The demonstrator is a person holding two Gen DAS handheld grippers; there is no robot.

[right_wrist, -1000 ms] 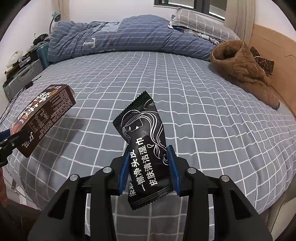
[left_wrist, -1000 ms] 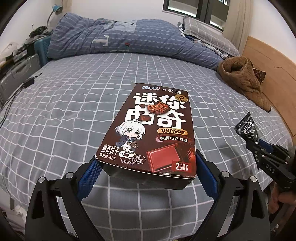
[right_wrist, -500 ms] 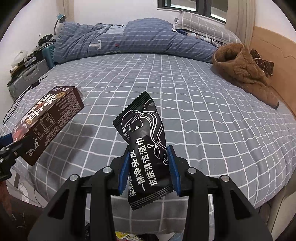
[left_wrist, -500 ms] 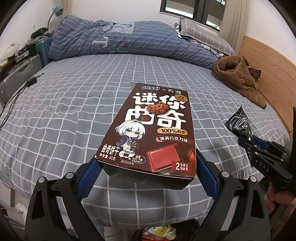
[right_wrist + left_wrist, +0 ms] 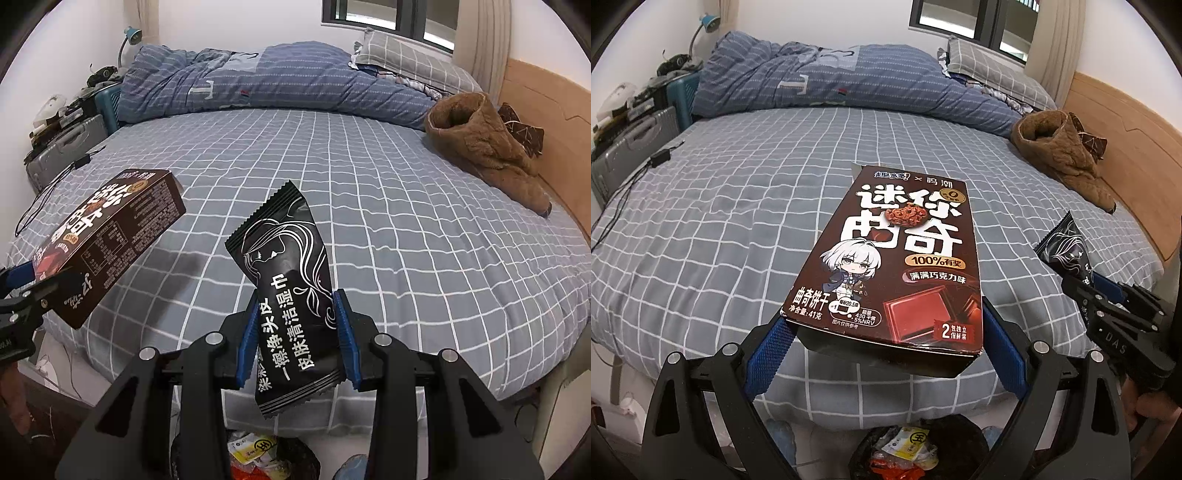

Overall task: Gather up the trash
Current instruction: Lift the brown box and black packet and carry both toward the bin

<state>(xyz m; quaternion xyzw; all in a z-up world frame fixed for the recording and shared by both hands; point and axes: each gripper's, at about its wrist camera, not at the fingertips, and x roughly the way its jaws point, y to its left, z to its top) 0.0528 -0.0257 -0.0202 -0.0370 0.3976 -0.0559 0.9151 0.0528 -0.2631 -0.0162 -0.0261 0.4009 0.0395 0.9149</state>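
Note:
My left gripper (image 5: 882,332) is shut on a brown cookie box (image 5: 897,266) with white characters and a cartoon girl, held flat above the bed's near edge. The box also shows in the right wrist view (image 5: 110,236) at the left. My right gripper (image 5: 297,328) is shut on a black wet-wipe packet (image 5: 288,284), held upright. The packet and right gripper show in the left wrist view (image 5: 1067,251) at the right. A black trash bag (image 5: 916,454) with wrappers inside sits on the floor below both grippers; it also shows in the right wrist view (image 5: 258,458).
The bed (image 5: 738,206) has a grey checked sheet. A blue quilt (image 5: 831,81) lies at its far side, a brown garment (image 5: 1063,155) at the right by the wooden headboard (image 5: 1126,140). A grey suitcase (image 5: 631,144) and cables stand at the left.
Both grippers have drawn back from the bed with their items. The trash bag on the floor has come into view below them.

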